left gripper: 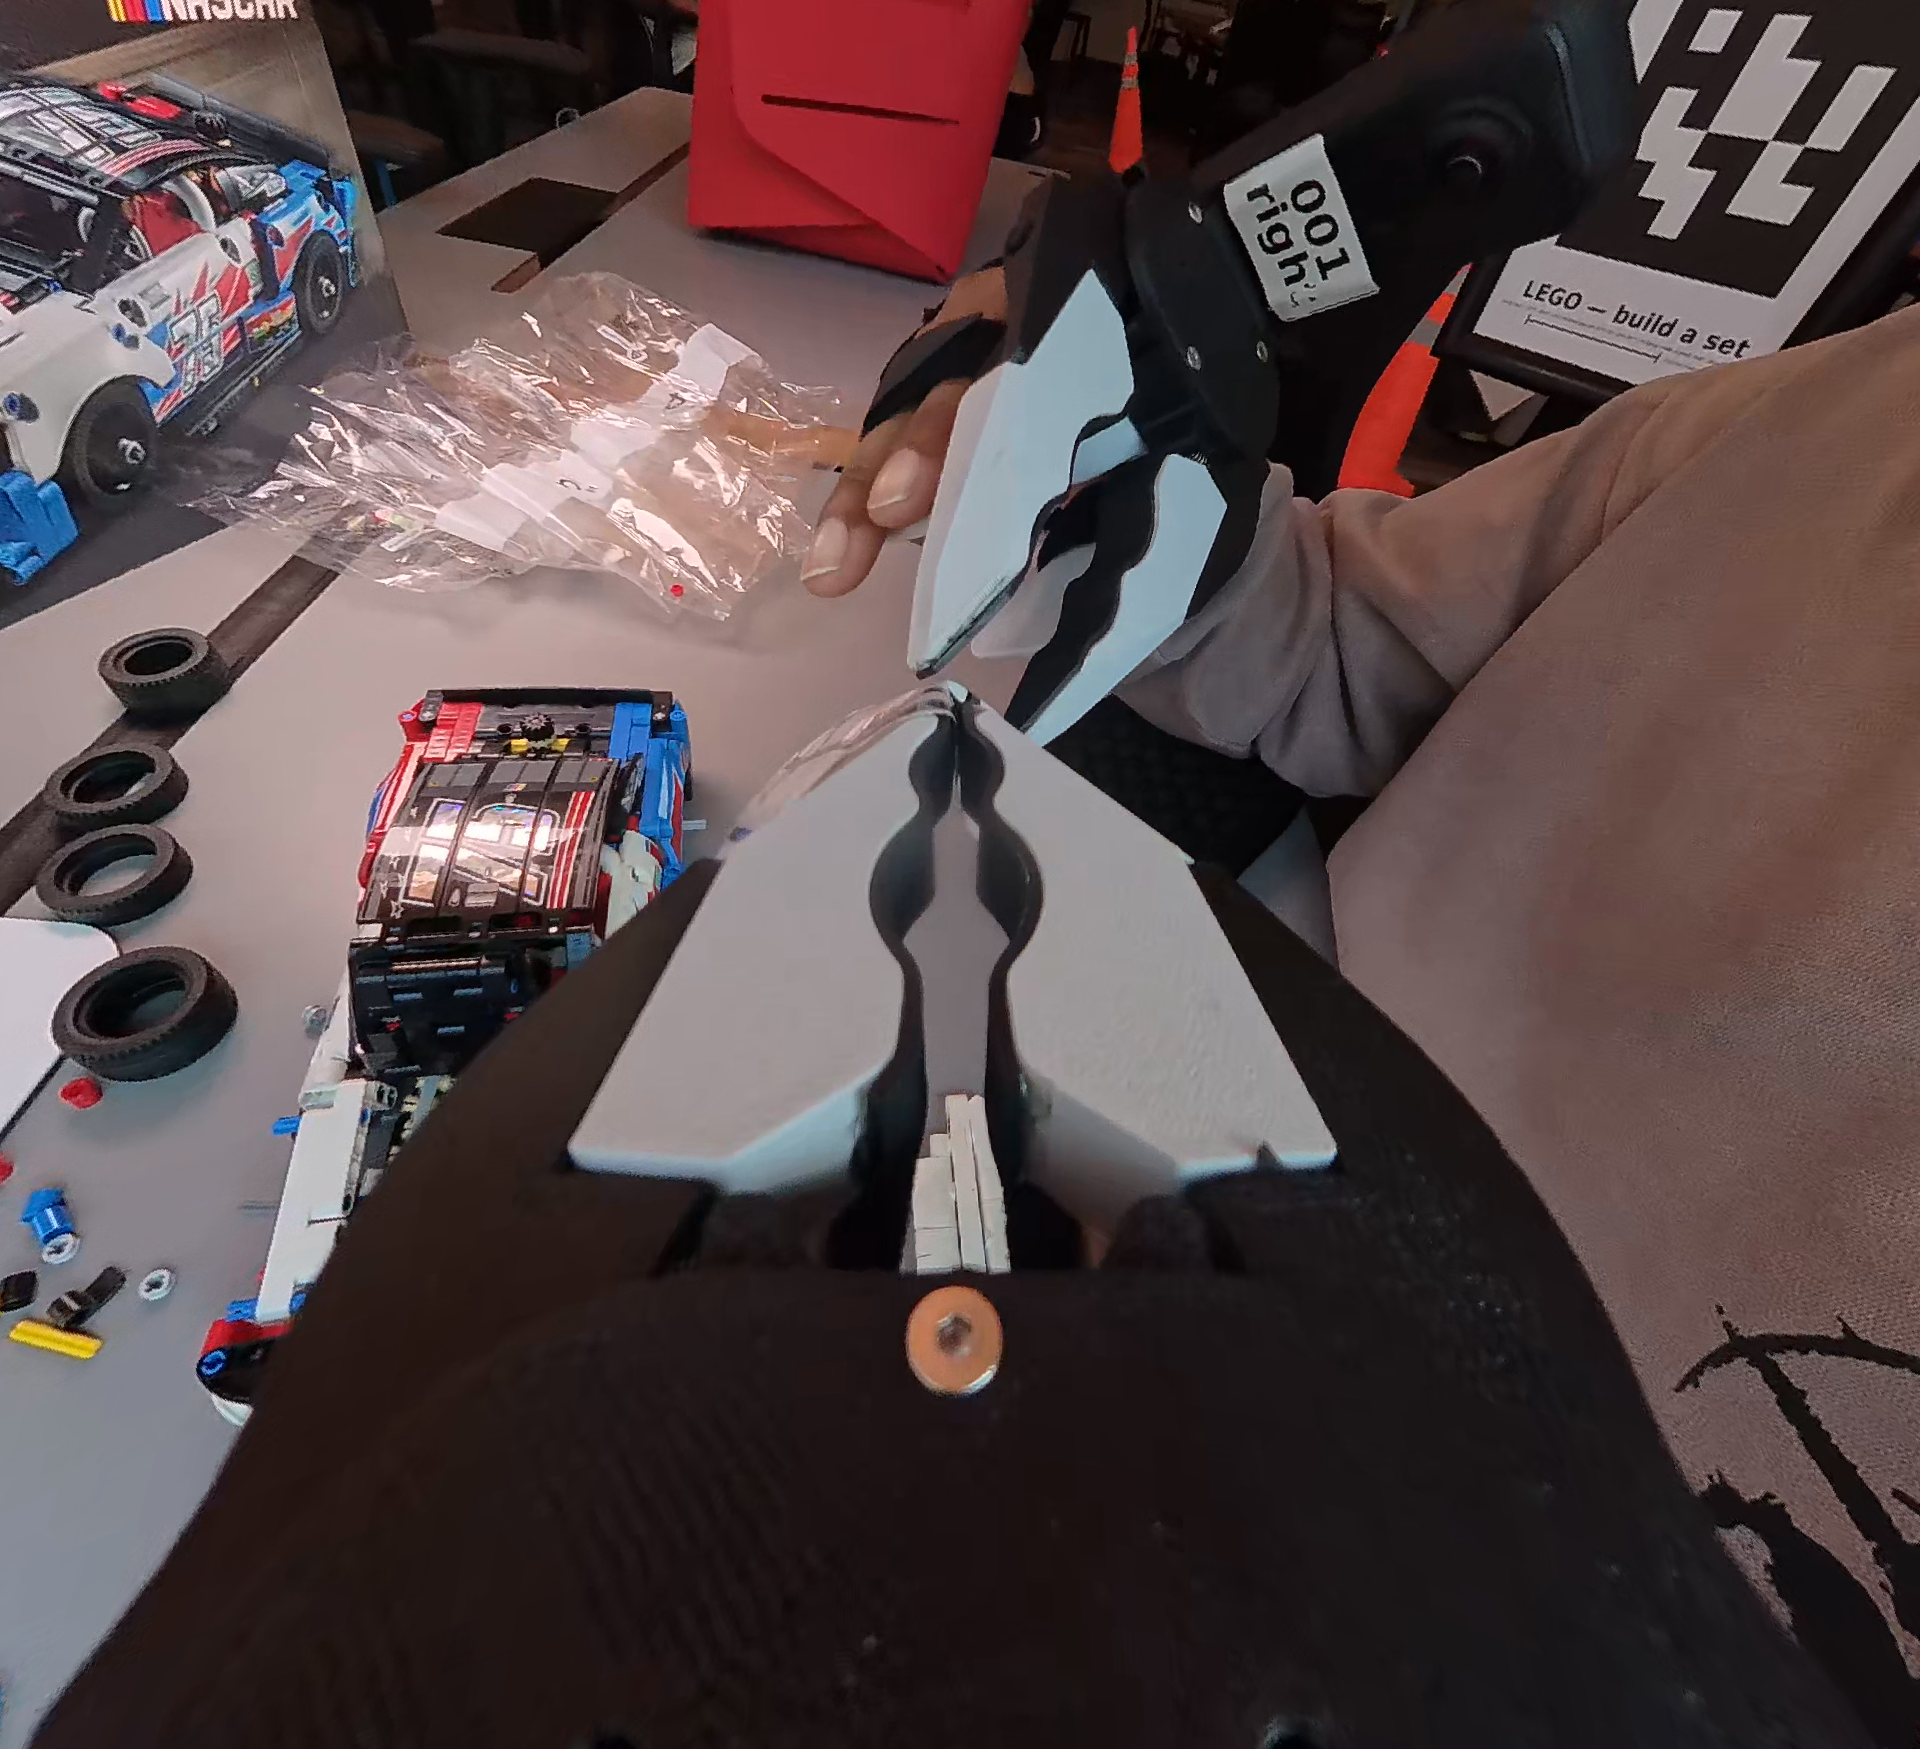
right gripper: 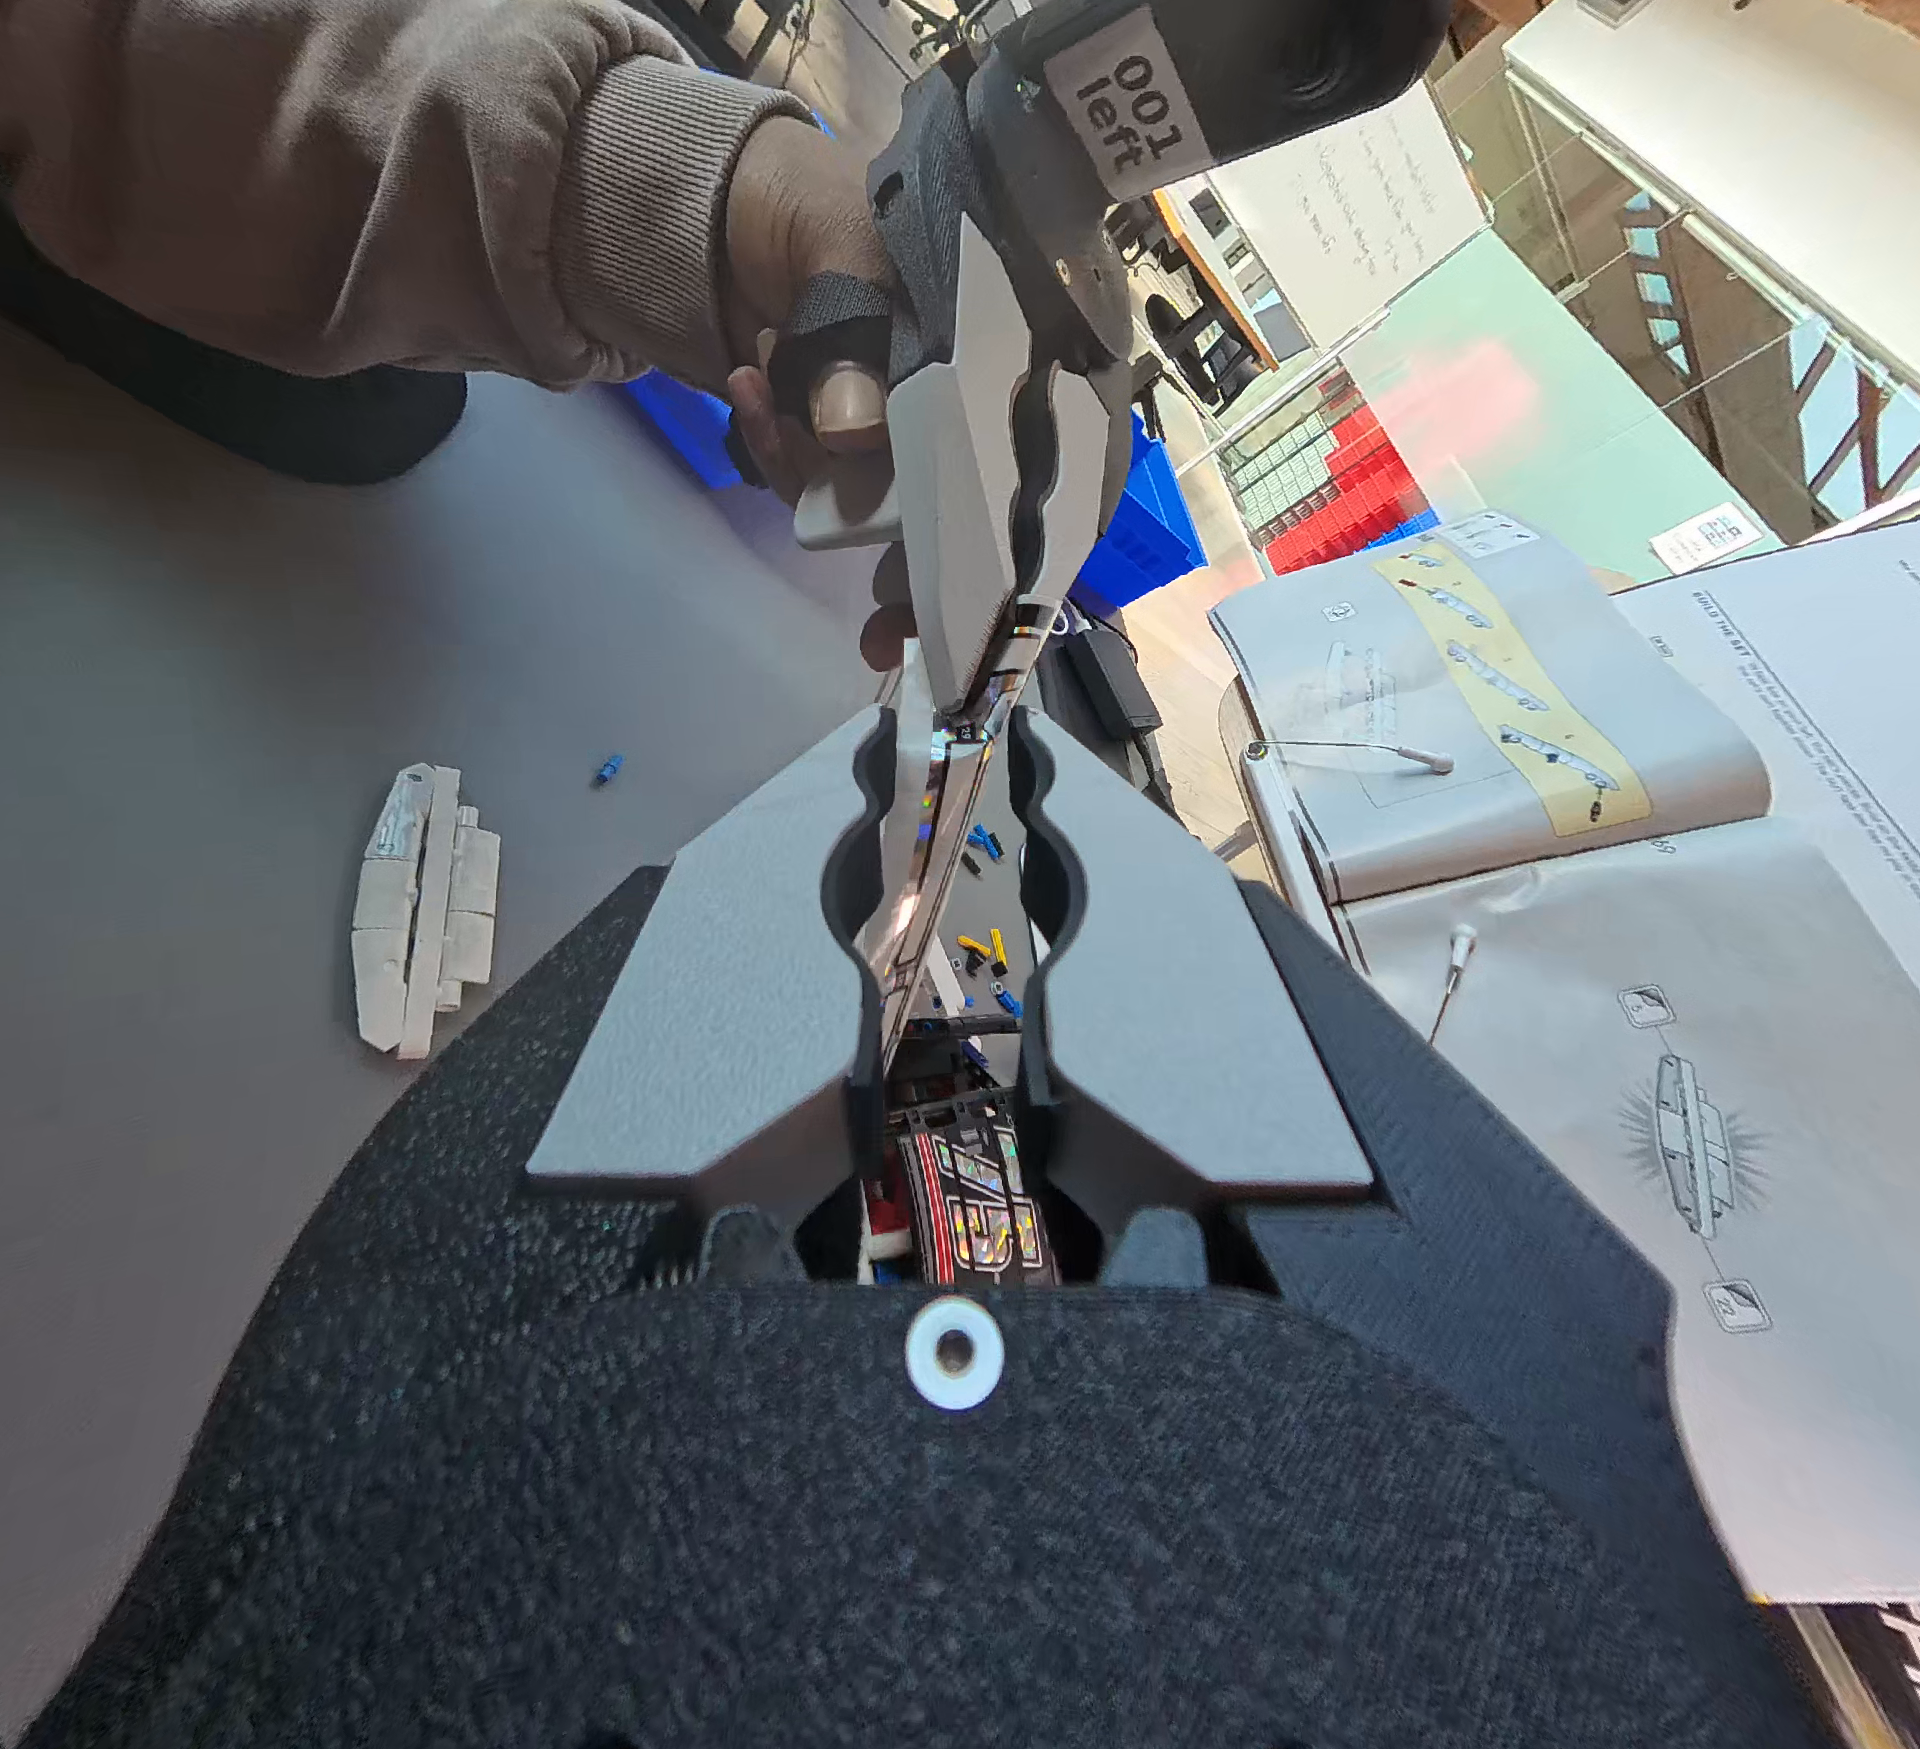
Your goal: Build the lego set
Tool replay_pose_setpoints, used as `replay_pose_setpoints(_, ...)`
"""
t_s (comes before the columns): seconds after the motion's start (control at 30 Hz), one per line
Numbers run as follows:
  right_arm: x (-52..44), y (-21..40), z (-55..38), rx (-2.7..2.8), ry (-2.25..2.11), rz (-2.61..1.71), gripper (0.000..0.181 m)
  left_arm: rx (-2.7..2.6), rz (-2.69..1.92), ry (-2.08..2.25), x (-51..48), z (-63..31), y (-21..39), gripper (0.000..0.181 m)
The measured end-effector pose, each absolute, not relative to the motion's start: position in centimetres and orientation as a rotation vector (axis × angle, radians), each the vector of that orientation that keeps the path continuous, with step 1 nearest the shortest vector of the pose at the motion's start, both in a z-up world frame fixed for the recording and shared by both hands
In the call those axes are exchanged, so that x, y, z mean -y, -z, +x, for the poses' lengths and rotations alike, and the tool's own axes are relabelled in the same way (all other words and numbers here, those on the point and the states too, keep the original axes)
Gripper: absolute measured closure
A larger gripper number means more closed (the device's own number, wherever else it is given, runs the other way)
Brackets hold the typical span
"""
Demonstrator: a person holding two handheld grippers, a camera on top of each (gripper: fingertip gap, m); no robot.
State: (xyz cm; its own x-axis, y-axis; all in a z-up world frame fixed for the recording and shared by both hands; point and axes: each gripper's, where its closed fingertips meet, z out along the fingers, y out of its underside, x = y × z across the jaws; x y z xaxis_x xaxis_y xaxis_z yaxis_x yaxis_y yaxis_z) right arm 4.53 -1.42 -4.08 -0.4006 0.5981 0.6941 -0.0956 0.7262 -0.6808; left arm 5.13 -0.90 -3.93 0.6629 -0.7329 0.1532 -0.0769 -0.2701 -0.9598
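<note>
1. Left gripper (left gripper: 954, 700) has its jaws pressed together on the edge of a thin, shiny sticker sheet (right gripper: 940, 826); in the right wrist view the same gripper (right gripper: 971, 712) pinches the sheet's upper end.
2. Right gripper (right gripper: 948, 733) has its jaws apart, with the sheet running down through the gap between them; whether it touches either finger I cannot tell.
3. In the left wrist view the right gripper (left gripper: 982, 660) hangs just above and beside the left one's tips, jaws parted.
4. Partly built toy car (left gripper: 499, 878), red, blue, white and black, lies on the grey table (left gripper: 520, 639) left of the left gripper.
5. Four black tyres (left gripper: 145, 1008) lie in a loose line left of the car.
6. Small loose pieces (left gripper: 52, 1221) are scattered near the table's left edge.
7. An open instruction booklet (right gripper: 1507, 733) lies to the right, and a white curved assembly (right gripper: 421, 899) lies on the table to the left.
8. Clear plastic bags (left gripper: 540, 442), a red paper bag (left gripper: 852, 89) and the set's box (left gripper: 156, 193) are farther back.
</note>
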Motion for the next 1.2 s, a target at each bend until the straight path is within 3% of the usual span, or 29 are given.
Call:
replay_pose_setpoints(0.33,2.5,4.6,5.6,1.926,-1.071,-0.446,0.166,-0.828,-1.743,0.525,1.5,5.7,4.8,0.181)
replay_pose_setpoints(0.47,2.3,4.3,5.5,1.913,-1.203,-0.490,0.175,-0.879,-1.730,0.446,1.6,5.9,4.8,0.181)
replay_pose_setpoints(1.2,1.2,4.1,5.4,1.895,-1.301,-0.568,0.181,-0.926,-1.761,0.361,1.4,5.8,5.8,0.181)
